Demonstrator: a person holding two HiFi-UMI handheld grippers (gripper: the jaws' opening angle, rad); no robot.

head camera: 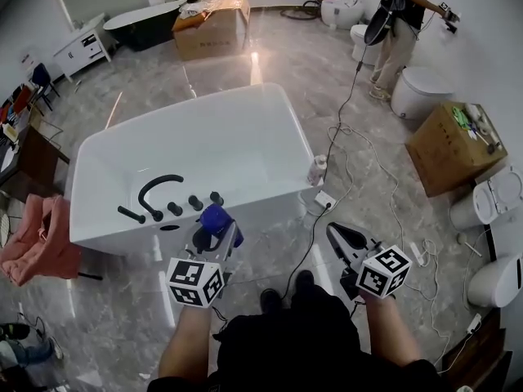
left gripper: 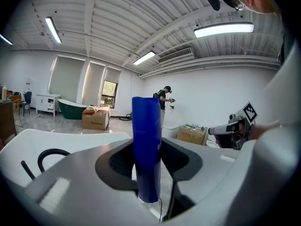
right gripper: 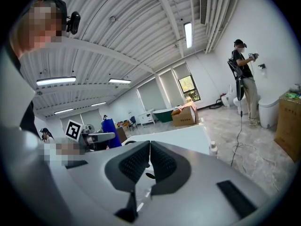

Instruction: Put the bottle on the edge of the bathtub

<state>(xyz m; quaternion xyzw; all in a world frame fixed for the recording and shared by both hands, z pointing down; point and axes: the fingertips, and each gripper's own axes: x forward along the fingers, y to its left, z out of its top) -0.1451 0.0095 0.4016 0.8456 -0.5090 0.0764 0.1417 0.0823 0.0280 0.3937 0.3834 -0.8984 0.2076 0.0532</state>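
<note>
One smooth blue cylindrical bottle (left gripper: 146, 126) stands upright, long axis vertical, clamped in the left gripper (head camera: 216, 235) near the glossy white bathtub (head camera: 98, 227) rim. The right gripper (right gripper: 149, 157) is closed, empty.

bottle (head camera: 215, 217): head view shows only the blue top; body hid behind left gripper (head camera: 216, 237) & marker cube (head camera: 194, 282). Mark on its side too small to read in left gripper view.
bathtub (head camera: 188, 149): in left gripper view mostly hid by gripper body; only a rim strip + part of black faucet (left gripper: 44, 157) show.
floor bottle (head camera: 317, 170): too small to tell what kind.
far person (head camera: 406, 19): head partly cut by top edge.
pink cloth (head camera: 33, 239): cut by left edge.
open box (head camera: 453, 145): stuff on top too small to ID.
toilet (head camera: 497, 280): cut by right edge.
wearer's legs: hid under torso; only shoes (head camera: 286, 292) show.
</note>
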